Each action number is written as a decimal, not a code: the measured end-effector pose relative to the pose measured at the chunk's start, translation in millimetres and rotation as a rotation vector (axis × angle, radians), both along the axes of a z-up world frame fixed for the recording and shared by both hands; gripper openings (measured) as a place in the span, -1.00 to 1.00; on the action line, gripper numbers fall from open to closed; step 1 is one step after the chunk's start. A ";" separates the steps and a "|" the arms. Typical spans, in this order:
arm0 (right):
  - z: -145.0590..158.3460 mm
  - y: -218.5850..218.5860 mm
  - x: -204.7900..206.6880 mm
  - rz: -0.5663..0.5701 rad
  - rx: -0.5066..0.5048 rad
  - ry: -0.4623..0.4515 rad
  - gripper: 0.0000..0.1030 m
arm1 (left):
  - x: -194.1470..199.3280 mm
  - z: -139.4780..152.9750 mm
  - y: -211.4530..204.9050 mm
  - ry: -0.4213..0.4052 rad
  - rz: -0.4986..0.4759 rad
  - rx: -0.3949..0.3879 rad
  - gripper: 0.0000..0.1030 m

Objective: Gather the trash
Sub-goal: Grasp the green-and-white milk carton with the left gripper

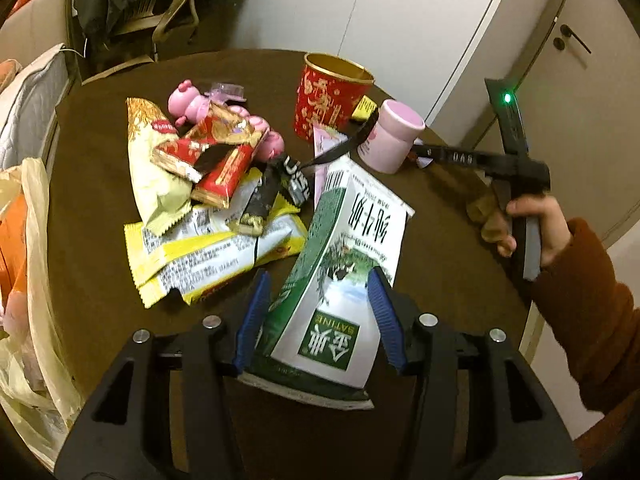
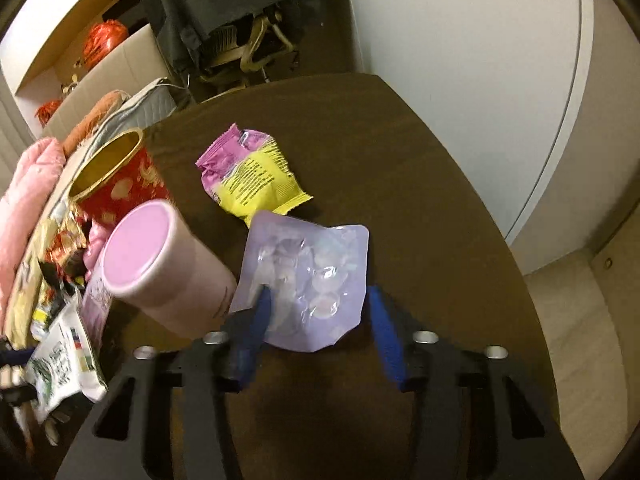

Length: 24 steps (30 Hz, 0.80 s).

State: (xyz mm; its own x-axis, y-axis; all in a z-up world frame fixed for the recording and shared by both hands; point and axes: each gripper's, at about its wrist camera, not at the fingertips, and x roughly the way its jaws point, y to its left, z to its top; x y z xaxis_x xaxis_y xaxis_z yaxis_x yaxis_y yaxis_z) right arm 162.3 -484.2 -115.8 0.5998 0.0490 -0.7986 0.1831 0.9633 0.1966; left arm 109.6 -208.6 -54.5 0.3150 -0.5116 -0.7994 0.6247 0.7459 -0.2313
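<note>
A round brown table (image 1: 100, 128) carries everything, with a thin plastic bag (image 1: 28, 280) slumped at its left edge, seemingly the place the rubbish is bound for. Heaped at the table's middle-left lies a pile of wrappers (image 1: 200, 200), red, yellow and gold, with a pink pig toy (image 1: 188, 102) behind it; further back stand a red tub (image 1: 328, 96) and a pink cup (image 1: 394, 134). The green-and-white milk carton (image 1: 340, 272) lies flattened just right of the pile, its long axis running near to far and tilted slightly right, so it points straight into the left gripper (image 1: 318, 300). Its blue fingers (image 1: 380, 312) flank the carton's near end and seem to press its sides, though whether the grip is firm I cannot tell for certain; I judge it pinched. The bag sits to the left of this gripper, so the coming carry would swing leftward across the wrappers. On the far right side, the right gripper (image 2: 318, 308) stands spread over a lilac pouch (image 2: 308, 280), one finger overlapping its left edge, the other just clear; a pink-and-yellow packet (image 2: 252, 172) lies beyond it.
</note>
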 end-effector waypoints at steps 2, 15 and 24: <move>0.7 0.5 -6.2 0.010 0.043 -0.008 -0.77 | 2.5 3.6 -5.9 -0.014 -0.002 0.000 0.01; 41.3 -7.5 -84.2 -0.046 0.044 -0.097 -0.94 | 6.0 -6.0 -50.6 -0.025 -0.083 0.093 0.21; 46.2 -3.4 -109.2 -0.053 0.060 -0.116 -0.94 | 17.1 -9.8 -77.0 -0.041 -0.078 0.152 0.21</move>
